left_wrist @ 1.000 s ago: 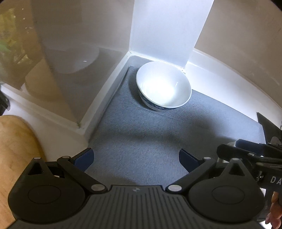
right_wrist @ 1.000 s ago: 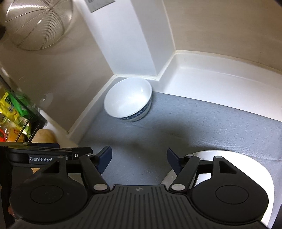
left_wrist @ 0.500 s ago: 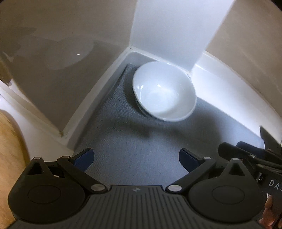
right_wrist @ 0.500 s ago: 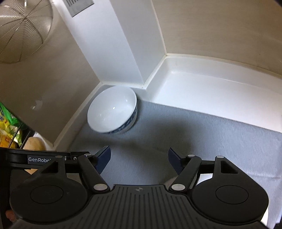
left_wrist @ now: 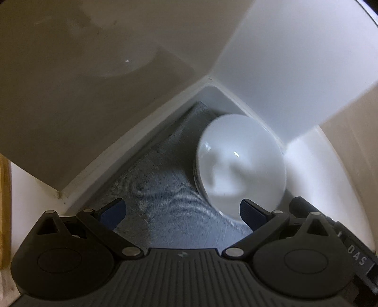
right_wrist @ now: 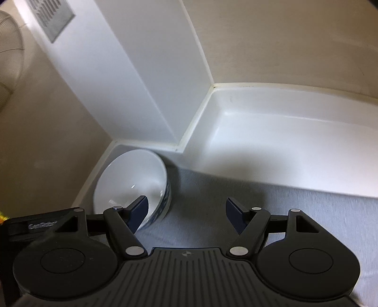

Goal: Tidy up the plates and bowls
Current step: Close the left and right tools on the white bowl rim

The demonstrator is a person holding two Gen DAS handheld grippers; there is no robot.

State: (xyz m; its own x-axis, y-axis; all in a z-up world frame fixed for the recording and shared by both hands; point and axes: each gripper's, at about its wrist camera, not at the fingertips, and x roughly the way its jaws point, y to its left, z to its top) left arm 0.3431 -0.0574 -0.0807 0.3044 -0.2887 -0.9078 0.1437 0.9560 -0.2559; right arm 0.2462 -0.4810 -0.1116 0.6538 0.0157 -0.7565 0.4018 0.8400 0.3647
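walls: beige panels [right_wrist: 283, 42] | corner: white post [right_wrist: 132, 78] | floor: grey mat [left_wrist: 165, 200]

Dim, fisheye-warped edges; bowl [left_wrist: 241, 165] motion-blurred w/ glare, shadowed mat [left_wrist: 165, 200].

grey mat [right_wrist: 295, 203] on white counter [right_wrist: 271, 141], vent [right_wrist: 50, 17] above.

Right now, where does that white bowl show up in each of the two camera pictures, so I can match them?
Left wrist view: the white bowl sits right of centre, above the left gripper and beside its right-hand finger.
Right wrist view: the white bowl is at lower left, partly behind the left-hand finger of the right gripper.
Shared landmark: the grey mat under the bowl, ending at the white corner pillar.
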